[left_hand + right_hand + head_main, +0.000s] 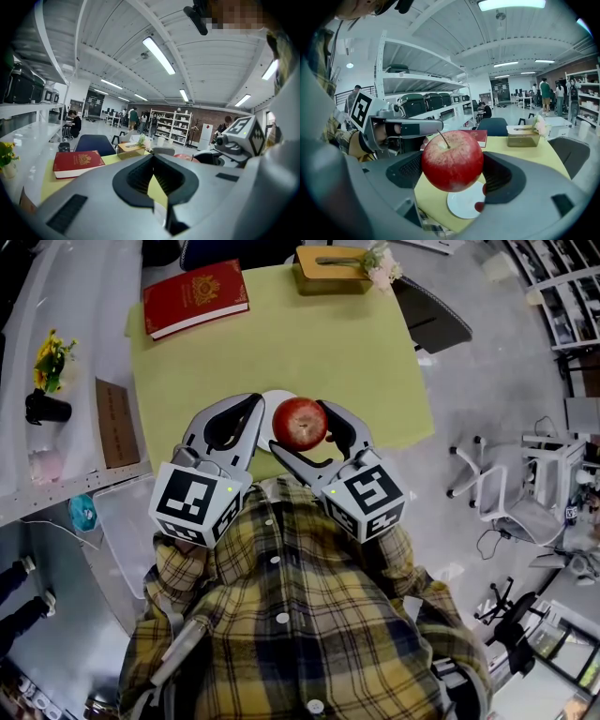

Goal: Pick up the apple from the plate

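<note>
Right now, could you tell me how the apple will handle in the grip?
Probably rigid: the apple shows no dent clamped in the right gripper. Its smooth, glossy skin may slip. If dropped onto the plate, it would likely roll.

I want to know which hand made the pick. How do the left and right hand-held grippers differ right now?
The left hand-held gripper has its jaws together on nothing, while the right hand-held gripper is clamped on the apple. In the head view, the left one sits at the left of the plate, and the right one holds the apple above it. Both are grey, with the same curved jaws.
</note>
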Available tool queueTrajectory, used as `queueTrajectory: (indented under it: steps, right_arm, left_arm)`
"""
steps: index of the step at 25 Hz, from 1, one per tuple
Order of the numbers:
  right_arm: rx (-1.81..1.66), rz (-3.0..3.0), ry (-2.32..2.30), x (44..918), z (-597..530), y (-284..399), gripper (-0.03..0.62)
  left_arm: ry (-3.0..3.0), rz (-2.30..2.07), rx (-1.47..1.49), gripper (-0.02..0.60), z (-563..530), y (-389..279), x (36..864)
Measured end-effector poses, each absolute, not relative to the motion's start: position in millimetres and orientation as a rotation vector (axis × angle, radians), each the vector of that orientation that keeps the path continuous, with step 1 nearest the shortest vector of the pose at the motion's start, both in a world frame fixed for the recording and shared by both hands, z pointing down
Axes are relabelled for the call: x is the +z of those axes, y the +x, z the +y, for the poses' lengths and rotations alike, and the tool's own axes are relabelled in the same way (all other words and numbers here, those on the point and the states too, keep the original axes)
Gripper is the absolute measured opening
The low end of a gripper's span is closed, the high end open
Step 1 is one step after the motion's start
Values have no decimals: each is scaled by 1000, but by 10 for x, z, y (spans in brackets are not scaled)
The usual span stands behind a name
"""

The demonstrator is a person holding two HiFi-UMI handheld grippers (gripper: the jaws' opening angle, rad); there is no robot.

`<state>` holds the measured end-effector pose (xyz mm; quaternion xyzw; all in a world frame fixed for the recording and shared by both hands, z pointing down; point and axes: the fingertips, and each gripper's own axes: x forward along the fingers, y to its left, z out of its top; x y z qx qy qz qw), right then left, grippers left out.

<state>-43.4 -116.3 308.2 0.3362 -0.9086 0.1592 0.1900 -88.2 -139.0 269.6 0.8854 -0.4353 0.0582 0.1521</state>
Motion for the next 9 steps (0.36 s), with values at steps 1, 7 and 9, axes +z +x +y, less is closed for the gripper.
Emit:
queueTrajectory:
  steps: [1,7,9]
  right_arm:
    - [449,-2550,948,3081,-1159,-427,387]
    - [445,-2544,951,3075,-1140,-402,387]
    - [436,-2544,955,3052,-1147,-385,387]
  left_arm:
    - [2542,-1248,168,6,-1382,-877,2692]
    - [2561,-1233,179,6,-1375,-846,2665]
    - [2595,-1208,194,6,-1393,-808,2605]
